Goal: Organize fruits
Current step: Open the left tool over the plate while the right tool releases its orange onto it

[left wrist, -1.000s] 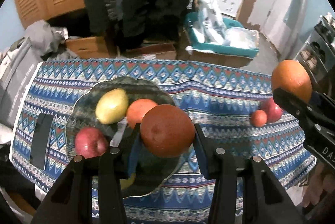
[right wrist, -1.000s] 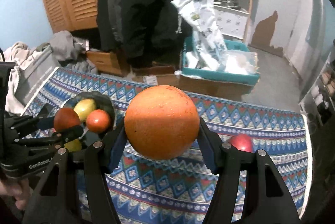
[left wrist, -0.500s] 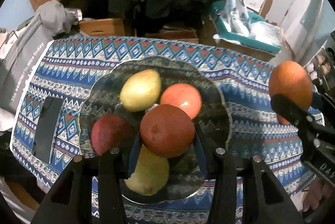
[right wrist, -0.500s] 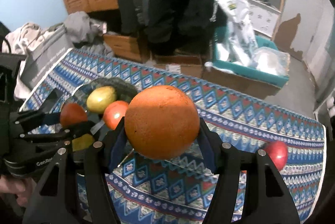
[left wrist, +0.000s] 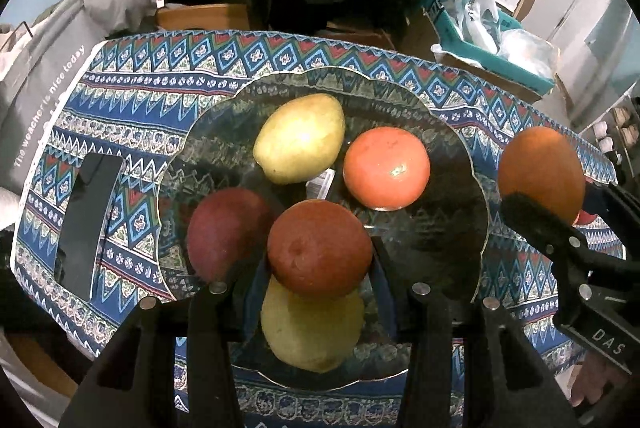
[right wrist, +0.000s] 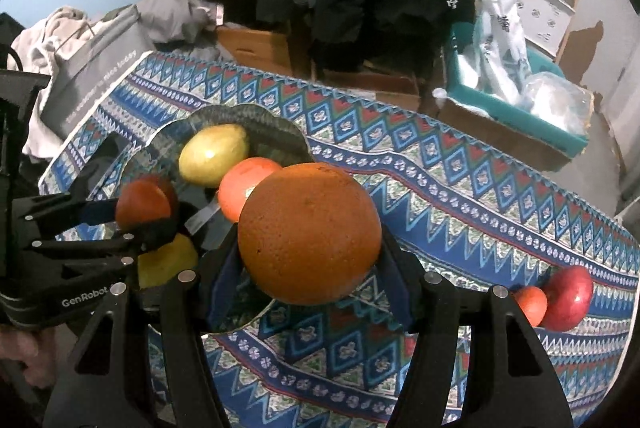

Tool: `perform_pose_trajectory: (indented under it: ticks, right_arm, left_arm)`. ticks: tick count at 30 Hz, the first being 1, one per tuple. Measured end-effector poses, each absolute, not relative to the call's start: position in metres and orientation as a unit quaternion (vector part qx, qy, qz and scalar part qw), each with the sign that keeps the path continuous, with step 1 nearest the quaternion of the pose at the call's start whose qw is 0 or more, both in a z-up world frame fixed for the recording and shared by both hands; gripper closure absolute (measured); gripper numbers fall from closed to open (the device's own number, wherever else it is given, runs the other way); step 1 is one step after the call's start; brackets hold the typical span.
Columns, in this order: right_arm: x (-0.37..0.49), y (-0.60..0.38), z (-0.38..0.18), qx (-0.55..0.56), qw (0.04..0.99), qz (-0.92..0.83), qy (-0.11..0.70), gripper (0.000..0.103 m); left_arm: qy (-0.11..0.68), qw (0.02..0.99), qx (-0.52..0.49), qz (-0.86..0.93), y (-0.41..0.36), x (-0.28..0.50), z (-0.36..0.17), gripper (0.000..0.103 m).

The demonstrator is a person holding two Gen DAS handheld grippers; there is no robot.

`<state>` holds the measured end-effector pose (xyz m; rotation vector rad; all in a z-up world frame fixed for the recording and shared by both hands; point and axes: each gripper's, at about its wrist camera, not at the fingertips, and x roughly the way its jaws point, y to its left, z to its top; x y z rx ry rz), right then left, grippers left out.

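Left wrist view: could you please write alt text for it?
The left gripper holds a dark orange above a glass plate bearing two pears, an apple and a tomato; at right, the right gripper holds another orange.

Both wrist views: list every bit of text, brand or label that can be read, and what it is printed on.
"The weather is nice today": white letters on the grey bag beside the table; blurred in the right wrist view.
"GenRobot": body of the left gripper, right wrist view.
"DAS": body of the right gripper, cut off by the frame edge.
Print on the white plastic bag in the teal bin: too small to read.
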<state>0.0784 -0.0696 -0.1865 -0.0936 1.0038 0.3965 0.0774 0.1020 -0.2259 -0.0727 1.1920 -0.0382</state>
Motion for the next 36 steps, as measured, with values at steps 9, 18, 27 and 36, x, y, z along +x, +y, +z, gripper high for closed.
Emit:
perform_pose_trajectory:
  ticks: [9,18,27,36]
  right_arm:
    - [0.079,-0.060,-0.190,-0.051,0.850,0.195,0.486,0.040]
    - [0.076,-0.045,-0.202,-0.060,0.833,0.214,0.507,0.040]
    - [0.074,-0.026,-0.216,-0.080,0.815,0.224,0.528,0.039]
    - [0.073,-0.018,-0.219,-0.097,0.814,0.217,0.531,0.037]
  left_arm:
    - [0.551,0.833,-0.035,-0.014,0.111,0.072,-0.219,0.031]
    - [0.552,0.833,-0.027,0.001,0.122,0.061,-0.211,0.031]
    - [0.553,0.832,-0.036,0.015,0.137,0.052,-0.211,0.031]
    - [0.554,0.832,-0.034,0.024,0.140,0.050,-0.209,0.031]
